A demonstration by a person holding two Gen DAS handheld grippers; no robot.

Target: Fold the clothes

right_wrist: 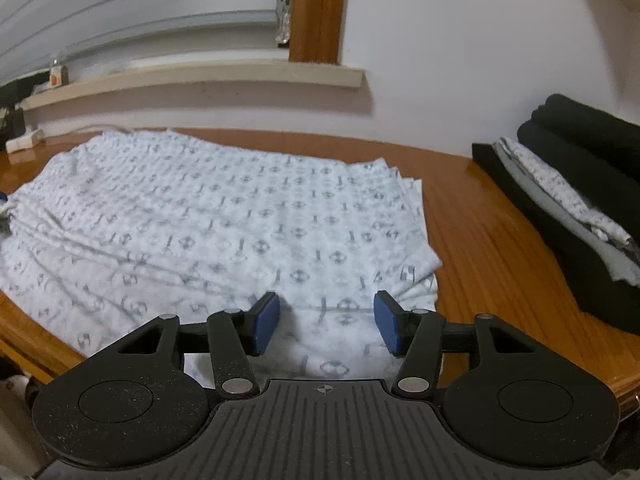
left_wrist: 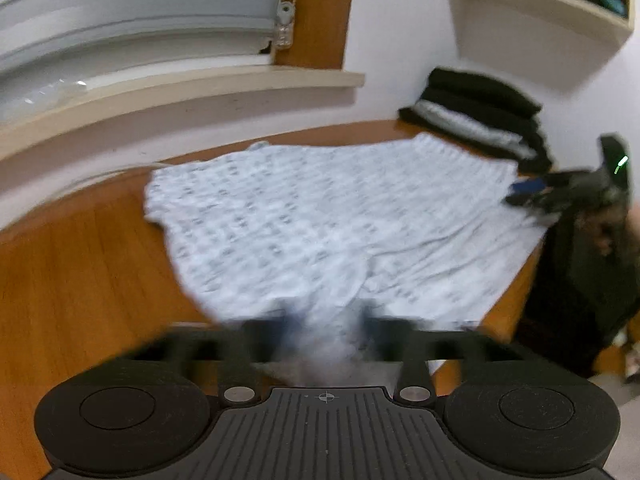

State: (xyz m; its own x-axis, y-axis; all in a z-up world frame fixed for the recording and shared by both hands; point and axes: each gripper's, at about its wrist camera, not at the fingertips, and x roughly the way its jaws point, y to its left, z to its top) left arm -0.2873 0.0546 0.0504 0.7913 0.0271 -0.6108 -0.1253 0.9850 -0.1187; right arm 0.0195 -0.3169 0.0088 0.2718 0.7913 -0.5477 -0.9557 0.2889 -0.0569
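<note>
Pale patterned garment [right_wrist: 224,216] spread flat on the wooden bench [right_wrist: 480,232].
Left claw [left_wrist: 326,320] pinched on a bunched near edge of the cloth, blurred. Right claw [right_wrist: 326,320] spread over the opposite near edge, blue pads [right_wrist: 266,322] apart and gripping nothing. Stack of folded clothes [right_wrist: 572,208] near the wall at the bench's far right.

Both views sit low and close over the worktop's [right_wrist: 472,216] near edge, facing the far wall and window sill [left_wrist: 192,92]. The left wrist camera looks from the left end, the right from the right; they share the patterned garment [left_wrist: 320,216] and the folded stack [right_wrist: 580,208].
</note>
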